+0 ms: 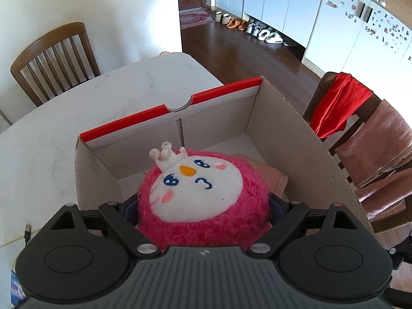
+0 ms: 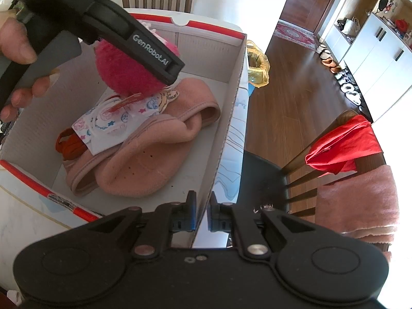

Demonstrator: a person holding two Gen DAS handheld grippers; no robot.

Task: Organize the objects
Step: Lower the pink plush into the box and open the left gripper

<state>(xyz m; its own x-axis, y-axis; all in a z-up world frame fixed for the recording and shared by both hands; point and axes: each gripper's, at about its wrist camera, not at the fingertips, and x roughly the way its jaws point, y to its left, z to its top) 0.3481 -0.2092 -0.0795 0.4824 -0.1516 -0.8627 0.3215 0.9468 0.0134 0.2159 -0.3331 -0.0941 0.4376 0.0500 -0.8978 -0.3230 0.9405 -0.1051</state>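
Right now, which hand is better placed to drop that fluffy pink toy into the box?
Left. The left gripper holds the pink plush toy above the cardboard box; the right gripper is pinching the box's wall.

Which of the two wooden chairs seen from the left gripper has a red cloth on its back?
The chair on the right, beside the cardboard box, carries the red cloth. The chair on the left has a bare back.

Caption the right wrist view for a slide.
Right gripper clamps box wall while left gripper lowers pink plush inside.
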